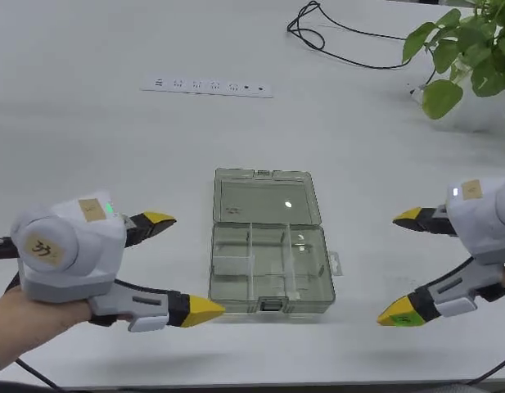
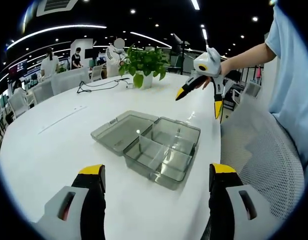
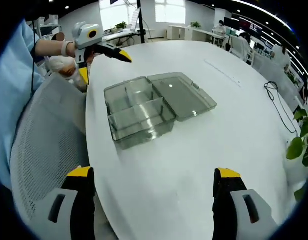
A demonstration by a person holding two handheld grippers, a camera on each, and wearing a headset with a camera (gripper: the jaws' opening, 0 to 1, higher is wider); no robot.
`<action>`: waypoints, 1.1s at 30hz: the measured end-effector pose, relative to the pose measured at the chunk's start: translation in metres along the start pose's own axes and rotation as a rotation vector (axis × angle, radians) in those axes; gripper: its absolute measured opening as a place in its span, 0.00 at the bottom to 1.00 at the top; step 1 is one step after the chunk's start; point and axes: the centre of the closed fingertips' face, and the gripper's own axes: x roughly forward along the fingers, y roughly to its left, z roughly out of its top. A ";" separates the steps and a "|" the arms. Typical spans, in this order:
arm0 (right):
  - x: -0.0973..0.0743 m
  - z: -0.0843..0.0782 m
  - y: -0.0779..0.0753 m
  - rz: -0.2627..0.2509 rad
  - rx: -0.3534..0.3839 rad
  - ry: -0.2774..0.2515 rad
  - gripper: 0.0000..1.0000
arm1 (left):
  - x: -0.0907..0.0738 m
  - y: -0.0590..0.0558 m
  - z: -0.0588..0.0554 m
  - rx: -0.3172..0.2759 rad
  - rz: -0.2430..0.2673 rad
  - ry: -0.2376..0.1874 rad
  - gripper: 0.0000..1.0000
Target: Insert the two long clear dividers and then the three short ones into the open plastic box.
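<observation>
A clear greyish plastic box lies open on the white table, lid folded back flat. Clear dividers stand inside the tray, splitting it into compartments. The box also sits ahead of the left gripper's jaws, and the box lies ahead of the right gripper's jaws. My left gripper hovers left of the box, open and holding nothing. My right gripper hovers to the right of the box, open and holding nothing. Each gripper appears in the other's view: the right gripper, the left gripper.
A white power strip lies at the table's far side. A black cable loops at the back, beside a potted plant at the far right. A mesh chair stands at the table's near edge.
</observation>
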 end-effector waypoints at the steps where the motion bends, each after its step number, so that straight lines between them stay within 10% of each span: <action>1: 0.000 -0.007 0.000 0.003 -0.016 0.025 0.99 | 0.000 0.000 0.000 -0.001 0.002 0.000 0.87; 25: 0.024 -0.083 -0.029 0.072 -0.247 0.293 0.55 | -0.005 0.004 -0.003 -0.021 0.027 -0.003 0.86; 33: 0.022 -0.079 -0.017 0.092 -0.302 0.323 0.45 | -0.006 0.004 -0.006 -0.034 0.031 -0.004 0.86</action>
